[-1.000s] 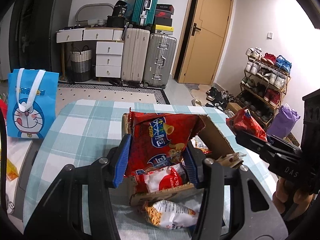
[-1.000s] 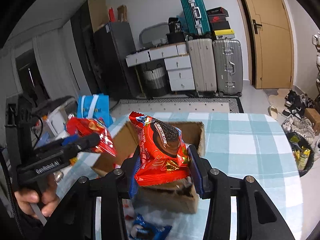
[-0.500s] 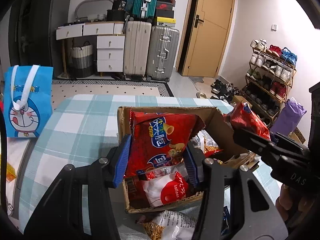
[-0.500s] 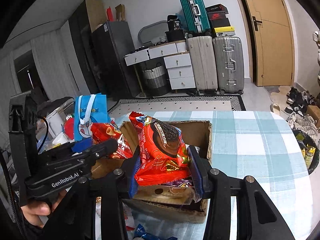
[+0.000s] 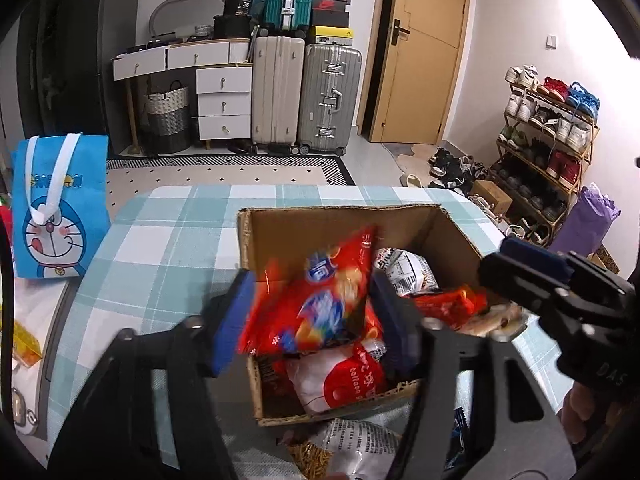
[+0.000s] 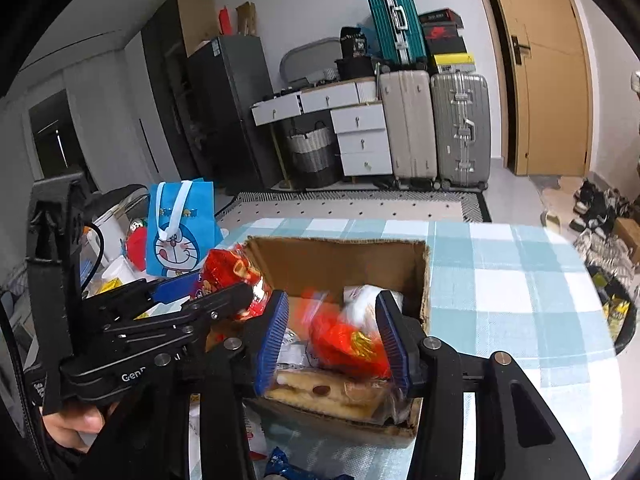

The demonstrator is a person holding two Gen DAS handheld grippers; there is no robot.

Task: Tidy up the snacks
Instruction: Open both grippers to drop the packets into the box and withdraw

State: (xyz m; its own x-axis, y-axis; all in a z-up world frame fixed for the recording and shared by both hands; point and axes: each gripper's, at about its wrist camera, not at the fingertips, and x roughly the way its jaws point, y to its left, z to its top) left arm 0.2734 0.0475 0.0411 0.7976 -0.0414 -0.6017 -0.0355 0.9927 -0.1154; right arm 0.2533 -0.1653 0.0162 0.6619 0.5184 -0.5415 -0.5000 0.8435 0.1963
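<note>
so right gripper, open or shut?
Open. The right gripper pads stand clear of the blurred red cookie pack, which is over the cardboard box.

From my left wrist view, the cardboard box (image 5: 352, 232) fills the middle, its far wall standing at 12 o'clock; snack packets crowd the inside, leaving bare room only against that far wall. The checked tabletop (image 5: 168, 240) lies open from 9 to 11 o'clock. At 9 o'clock a blue cartoon bag (image 5: 60, 208) stands beside the tabletop's edge. From my right wrist view, the tabletop runs bare from 1 to 3 o'clock.
</note>
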